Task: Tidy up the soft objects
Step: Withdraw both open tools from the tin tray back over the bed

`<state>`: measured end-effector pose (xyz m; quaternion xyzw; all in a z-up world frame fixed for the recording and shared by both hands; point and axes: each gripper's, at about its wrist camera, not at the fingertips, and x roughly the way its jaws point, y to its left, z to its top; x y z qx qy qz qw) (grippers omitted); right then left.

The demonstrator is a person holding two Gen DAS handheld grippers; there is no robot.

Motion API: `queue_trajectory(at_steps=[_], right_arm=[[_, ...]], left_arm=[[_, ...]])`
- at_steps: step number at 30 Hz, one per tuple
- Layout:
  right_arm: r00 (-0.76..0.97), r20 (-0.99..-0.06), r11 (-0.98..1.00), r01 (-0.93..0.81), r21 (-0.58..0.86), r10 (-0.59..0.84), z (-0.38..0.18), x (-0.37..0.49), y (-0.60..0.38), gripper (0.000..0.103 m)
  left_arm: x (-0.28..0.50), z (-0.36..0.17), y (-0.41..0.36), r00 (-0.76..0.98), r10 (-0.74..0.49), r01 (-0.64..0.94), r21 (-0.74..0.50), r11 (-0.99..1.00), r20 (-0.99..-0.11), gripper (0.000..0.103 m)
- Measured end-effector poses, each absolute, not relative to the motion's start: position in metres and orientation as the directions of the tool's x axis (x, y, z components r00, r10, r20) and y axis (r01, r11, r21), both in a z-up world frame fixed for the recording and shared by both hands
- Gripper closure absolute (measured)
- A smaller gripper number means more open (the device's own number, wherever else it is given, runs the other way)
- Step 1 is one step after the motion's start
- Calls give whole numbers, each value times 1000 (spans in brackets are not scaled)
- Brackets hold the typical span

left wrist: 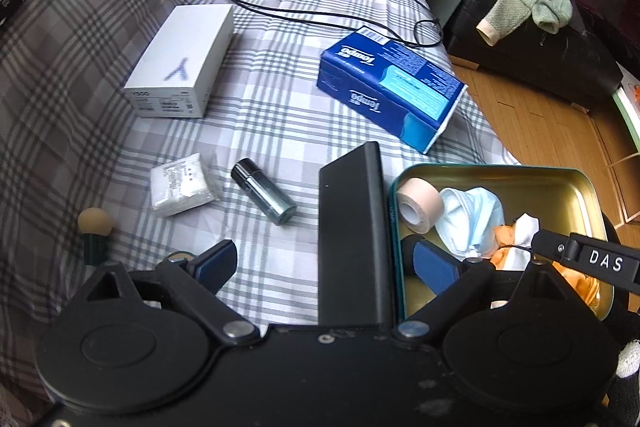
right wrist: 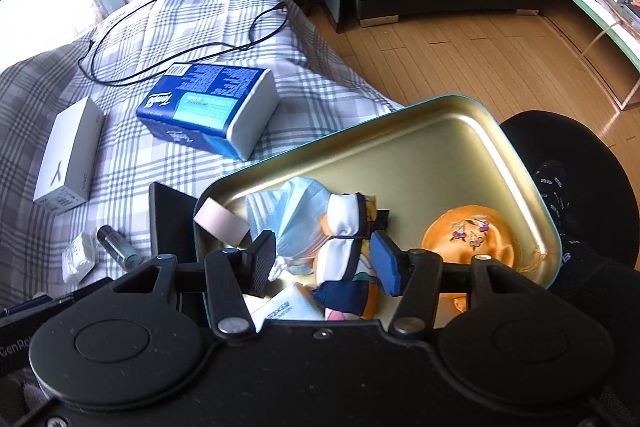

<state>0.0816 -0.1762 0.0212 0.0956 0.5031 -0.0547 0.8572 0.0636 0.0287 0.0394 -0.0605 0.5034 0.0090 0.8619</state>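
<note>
a: left gripper [left wrist: 326,265] wide open, nothing between the pads, straddling the black slab [left wrist: 352,235] and the tin [left wrist: 576,187] wall.
b: right gripper [right wrist: 322,265] half open over the tin [right wrist: 520,163]; a white and navy cloth [right wrist: 346,223] between the pads, contact unclear, can't tell if gripped.
a: soft things already in the tin: tape [left wrist: 418,205], mask [left wrist: 472,219], orange pouch [right wrist: 468,231].
b: still out on the bed [left wrist: 280,131]: white packet [left wrist: 180,183], ahead and left of the left fingers, vial [left wrist: 264,191] just beside it.
a: long side running roughly across the view; left hand clearly nearer.
b: farther off: tissue pack [left wrist: 390,83], white box [left wrist: 182,61], cable [left wrist: 320,15].
</note>
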Motion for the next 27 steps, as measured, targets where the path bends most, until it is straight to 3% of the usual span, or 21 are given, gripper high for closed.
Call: queue_trajectory(at_steps=[27], right_arm=[[451,-874,983,-86,161,182,14,70,-98,50]], left_arm=[[63,23,149,455,75,-359,-105,927,-888,6]])
